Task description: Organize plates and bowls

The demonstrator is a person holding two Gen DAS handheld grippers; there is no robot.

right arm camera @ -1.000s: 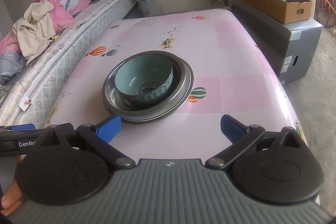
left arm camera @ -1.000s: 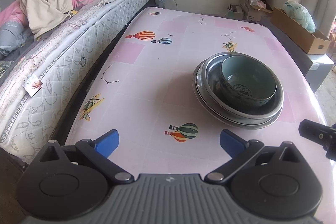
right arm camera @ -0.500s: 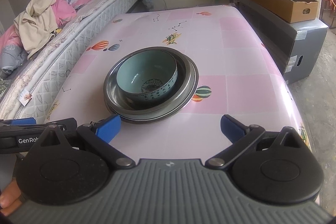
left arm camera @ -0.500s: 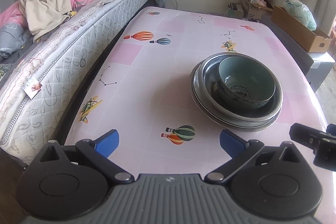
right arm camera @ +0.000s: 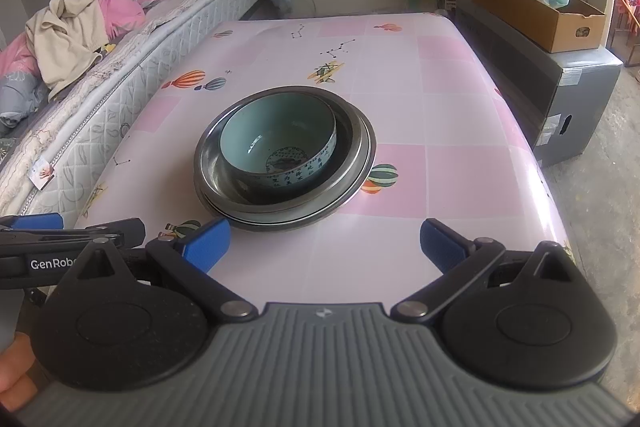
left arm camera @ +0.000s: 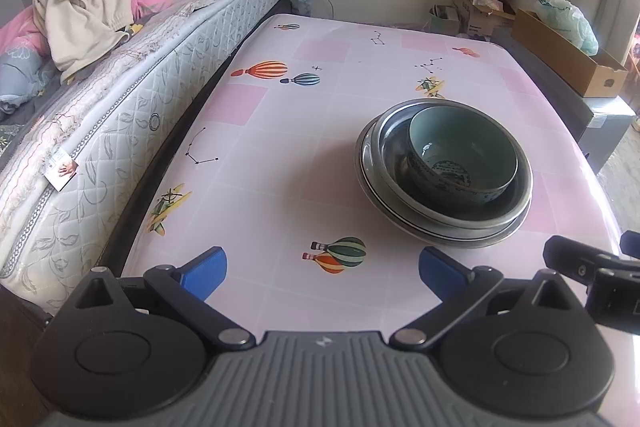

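Note:
A pale green ceramic bowl (left arm camera: 464, 155) (right arm camera: 280, 143) with blue script sits inside stacked metal plates (left arm camera: 384, 187) (right arm camera: 360, 163) on the pink table (left arm camera: 280, 167) (right arm camera: 460, 131). My left gripper (left arm camera: 322, 269) is open, held low near the table's front edge, left of the stack, with nothing between its blue pads. My right gripper (right arm camera: 324, 245) is open too, just in front of the stack, empty. In the right wrist view the left gripper's arm (right arm camera: 72, 235) shows at the left edge; in the left wrist view part of the right gripper (left arm camera: 592, 267) shows at the far right.
A mattress (left arm camera: 120, 115) heaped with clothes (left arm camera: 92, 11) runs along the table's left side. A grey cabinet (right arm camera: 560, 99) with an open cardboard box (right arm camera: 532, 11) stands to the right. More boxes (left arm camera: 476, 3) sit by the back wall. A hand (right arm camera: 16, 375) shows at lower left.
Both grippers have drawn back slightly and risen, so the bowl stack sits a little farther off. Both stay open; the stack has not moved.

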